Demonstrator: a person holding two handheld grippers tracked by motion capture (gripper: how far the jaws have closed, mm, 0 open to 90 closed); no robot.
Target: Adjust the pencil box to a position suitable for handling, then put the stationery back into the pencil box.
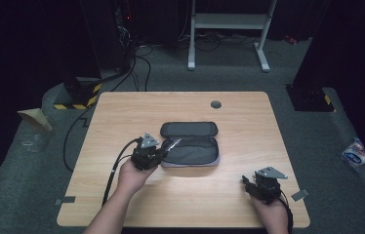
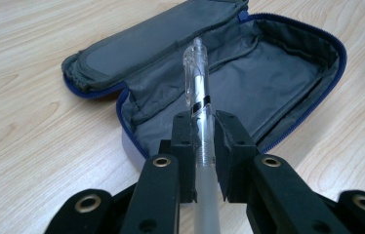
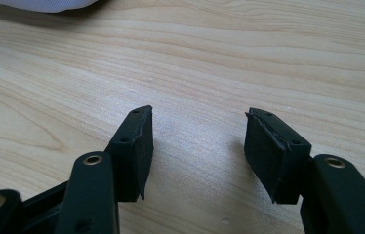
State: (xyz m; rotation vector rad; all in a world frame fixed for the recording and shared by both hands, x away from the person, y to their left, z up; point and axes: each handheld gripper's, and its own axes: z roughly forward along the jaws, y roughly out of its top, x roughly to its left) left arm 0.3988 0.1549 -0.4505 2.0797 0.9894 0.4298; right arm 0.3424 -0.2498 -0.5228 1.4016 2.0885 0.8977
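Room: dark, with a pale wooden table [image 1: 185,195] lit from above.
Case: a grey pencil case [image 1: 190,144] lies unzipped at mid-table, lid folded back to the far side, tray facing up.
Pen: a clear pen [image 2: 197,92] sits clamped in the left claw [image 2: 202,146], jaws closed on its barrel.
Axis: the pen runs straight out along the claw, its free end over the tray's left part; which end leads is hard to tell.
Direction: the tray lies just ahead of and below the pen.
Right claw: the right claw [image 3: 197,151] rests wide open and empty, low over bare table, well apart from the case.
Nearer hand: the left.
Likely next: lower the pen into the tray, probably turning it along the case.
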